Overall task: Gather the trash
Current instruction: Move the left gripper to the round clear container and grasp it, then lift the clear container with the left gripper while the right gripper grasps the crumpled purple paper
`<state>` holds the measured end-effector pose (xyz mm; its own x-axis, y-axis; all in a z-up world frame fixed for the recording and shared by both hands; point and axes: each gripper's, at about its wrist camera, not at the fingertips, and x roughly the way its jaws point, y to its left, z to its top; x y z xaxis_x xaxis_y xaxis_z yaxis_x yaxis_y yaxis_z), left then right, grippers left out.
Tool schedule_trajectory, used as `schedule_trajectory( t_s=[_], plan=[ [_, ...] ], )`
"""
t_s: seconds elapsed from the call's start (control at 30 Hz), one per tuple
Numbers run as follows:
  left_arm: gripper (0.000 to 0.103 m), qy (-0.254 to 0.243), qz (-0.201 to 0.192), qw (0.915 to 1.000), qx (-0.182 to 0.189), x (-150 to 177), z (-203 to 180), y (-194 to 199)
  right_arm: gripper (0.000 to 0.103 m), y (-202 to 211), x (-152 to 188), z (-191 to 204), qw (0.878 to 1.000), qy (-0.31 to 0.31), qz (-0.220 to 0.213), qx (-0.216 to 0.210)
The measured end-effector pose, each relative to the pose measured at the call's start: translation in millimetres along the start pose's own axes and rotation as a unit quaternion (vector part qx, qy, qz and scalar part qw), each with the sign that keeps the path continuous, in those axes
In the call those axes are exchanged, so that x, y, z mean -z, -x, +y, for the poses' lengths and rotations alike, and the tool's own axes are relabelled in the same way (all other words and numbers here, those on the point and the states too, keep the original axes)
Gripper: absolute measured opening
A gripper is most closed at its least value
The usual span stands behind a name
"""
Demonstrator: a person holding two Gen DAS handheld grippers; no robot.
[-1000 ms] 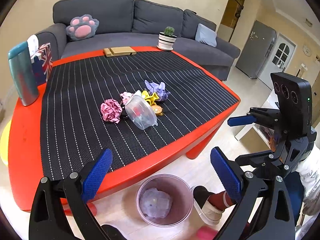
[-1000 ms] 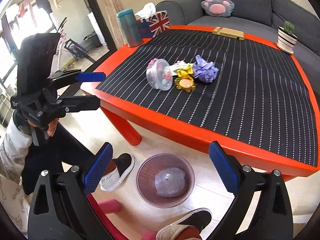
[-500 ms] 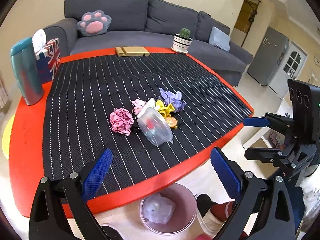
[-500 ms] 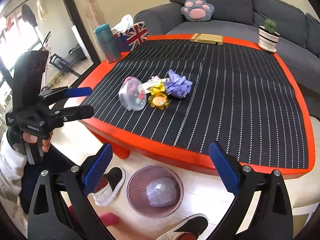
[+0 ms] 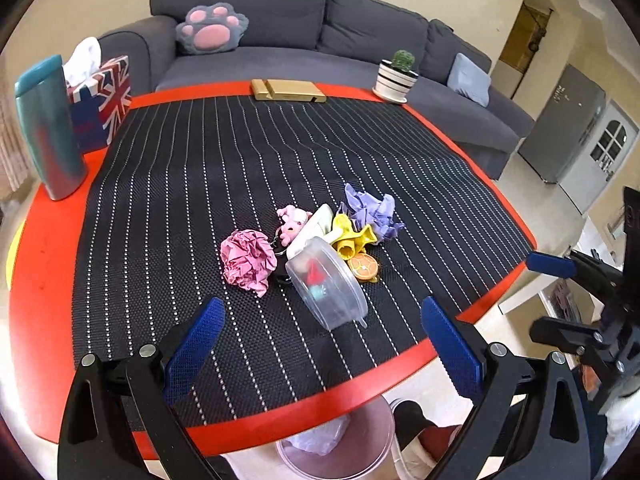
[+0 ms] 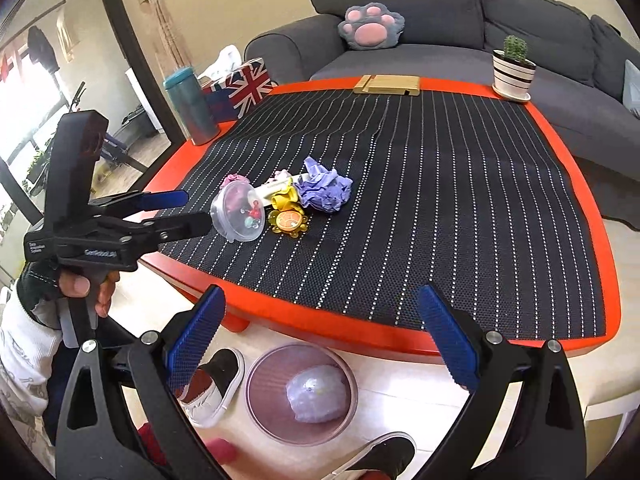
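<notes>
A heap lies on the striped mat: a crumpled pink paper ball (image 5: 248,261), a crumpled purple paper ball (image 5: 374,210) (image 6: 326,189), a clear plastic tub (image 5: 328,282) (image 6: 240,212) on its side, a yellow wrapper (image 5: 352,236), an orange disc (image 5: 363,267) (image 6: 289,222) and a pink toy (image 5: 292,222). My left gripper (image 5: 320,342) (image 6: 188,210) is open and empty above the mat's near edge, close to the tub. My right gripper (image 6: 320,334) (image 5: 544,296) is open and empty past the table's front edge, above a pink bin (image 6: 256,400) (image 5: 376,440) holding a crumpled ball.
The red table (image 5: 36,320) carries a teal bottle (image 5: 50,128), a Union Jack tissue box (image 5: 104,100), a wooden stand (image 5: 288,90) and a potted cactus (image 5: 396,76). A grey sofa (image 5: 280,32) stands behind. Shoes (image 6: 216,388) are beside the bin.
Both grippers rose and moved forward toward the table; the left one now hangs over the mat's edge near the heap. Both stayed open. The heap has not moved.
</notes>
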<state>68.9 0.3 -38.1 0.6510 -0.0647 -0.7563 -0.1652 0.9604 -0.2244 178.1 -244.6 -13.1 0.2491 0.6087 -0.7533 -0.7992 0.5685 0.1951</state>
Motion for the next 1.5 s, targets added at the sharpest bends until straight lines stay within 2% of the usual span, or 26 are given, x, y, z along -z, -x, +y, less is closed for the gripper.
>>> schedule_trajectory(
  t_s=[0.33,0.6,0.67,0.83,0.93,1.07,1.5],
  plan=[
    [0.094,0.017,0.009,0.9998,0.002,-5.3,-5.3,-17.5,0.095,5.2,3.8,-8.5,1.0,-0.007,-0.001,0.003],
    [0.064,0.02,0.026,0.9994,0.007,-5.2,-3.5,-27.1,0.095,6.9,3.9,-10.5,1.0,-0.01,-0.003,0.001],
    [0.052,0.015,0.028,0.9995,0.007,-5.4,-4.8,-28.3,0.095,6.7,3.8,-10.5,1.0,-0.01,-0.003,0.0],
    [0.038,0.01,0.033,0.9994,0.005,-5.8,-4.6,-30.3,0.095,6.3,3.8,-10.0,1.0,-0.01,-0.002,0.0],
    [0.035,0.005,0.03,0.9995,0.005,-6.3,-6.0,-28.1,0.095,6.1,3.8,-9.5,1.0,-0.01,-0.002,0.0],
    [0.024,-0.005,0.02,0.9998,0.001,-7.2,-8.3,-22.8,0.095,5.7,3.6,-9.6,1.0,-0.01,-0.003,0.0],
    [0.023,-0.021,-0.016,0.9996,0.005,-9.3,-7.8,5.0,0.095,-4.6,-3.7,-6.8,1.0,-0.008,0.002,0.002]
  ],
)
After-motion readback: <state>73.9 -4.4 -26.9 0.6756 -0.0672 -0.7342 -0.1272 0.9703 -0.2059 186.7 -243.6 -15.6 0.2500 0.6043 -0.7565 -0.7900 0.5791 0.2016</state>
